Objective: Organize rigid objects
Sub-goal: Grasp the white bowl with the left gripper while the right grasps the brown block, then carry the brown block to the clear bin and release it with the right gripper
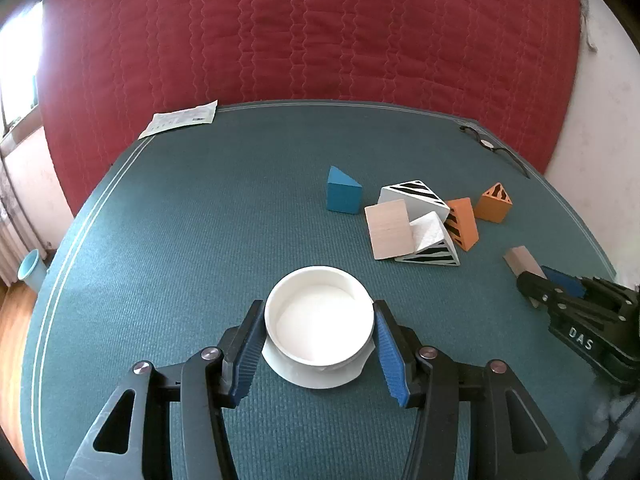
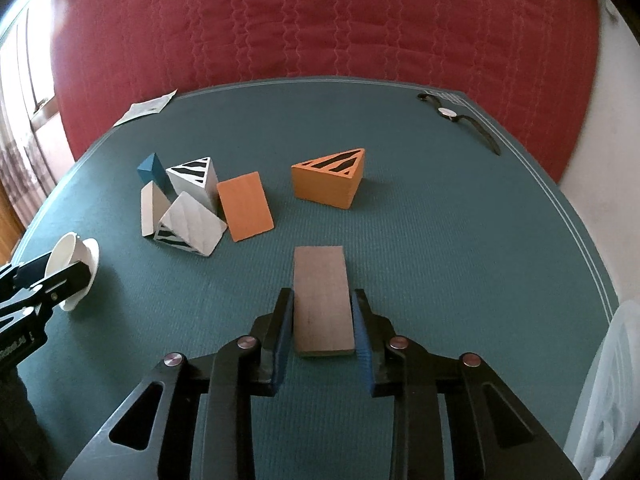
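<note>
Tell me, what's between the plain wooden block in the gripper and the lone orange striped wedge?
Nothing: in the right wrist view, only bare green mat separates the plain wooden block from the lone orange striped wedge.

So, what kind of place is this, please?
Most likely a room in a home, not a lab. A green mat covers a table pushed against a red quilted mattress, a wristwatch lies at the mat's far corner, and wood flooring shows beside the table.
</note>
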Motion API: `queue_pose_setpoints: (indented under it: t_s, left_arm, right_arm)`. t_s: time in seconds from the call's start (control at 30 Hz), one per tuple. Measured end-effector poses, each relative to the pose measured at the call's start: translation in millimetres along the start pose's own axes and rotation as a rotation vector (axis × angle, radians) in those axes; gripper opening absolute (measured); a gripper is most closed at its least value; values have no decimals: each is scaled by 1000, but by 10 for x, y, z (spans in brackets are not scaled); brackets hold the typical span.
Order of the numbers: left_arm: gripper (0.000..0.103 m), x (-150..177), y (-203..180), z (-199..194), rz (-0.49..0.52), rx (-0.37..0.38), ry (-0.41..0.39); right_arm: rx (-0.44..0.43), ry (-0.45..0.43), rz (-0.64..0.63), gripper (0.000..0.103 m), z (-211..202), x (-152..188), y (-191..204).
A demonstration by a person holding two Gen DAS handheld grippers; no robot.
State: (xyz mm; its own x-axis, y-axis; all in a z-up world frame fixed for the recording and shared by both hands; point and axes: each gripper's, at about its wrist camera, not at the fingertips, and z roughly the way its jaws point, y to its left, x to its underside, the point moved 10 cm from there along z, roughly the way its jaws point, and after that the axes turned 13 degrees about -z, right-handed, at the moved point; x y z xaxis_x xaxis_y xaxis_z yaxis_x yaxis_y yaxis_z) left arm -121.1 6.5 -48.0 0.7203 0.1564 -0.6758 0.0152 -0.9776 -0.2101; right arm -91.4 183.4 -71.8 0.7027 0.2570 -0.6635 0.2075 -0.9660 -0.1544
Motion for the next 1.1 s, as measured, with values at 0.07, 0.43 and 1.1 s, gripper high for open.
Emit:
queue_pose_setpoints:
  t_s: [0.07, 0.43, 1.1]
  left_arm:
    - [55, 1, -2, -2, 2, 0, -1]
    - [55, 7, -25, 2, 19, -5, -11]
    - [55, -11, -15, -16, 28, -20, -23]
  right_arm:
    - [-10, 0, 6, 28, -31, 17, 11]
    - [-48, -48, 60, 28, -426, 132, 8]
    - [-37, -101, 167, 28, -963, 408, -408]
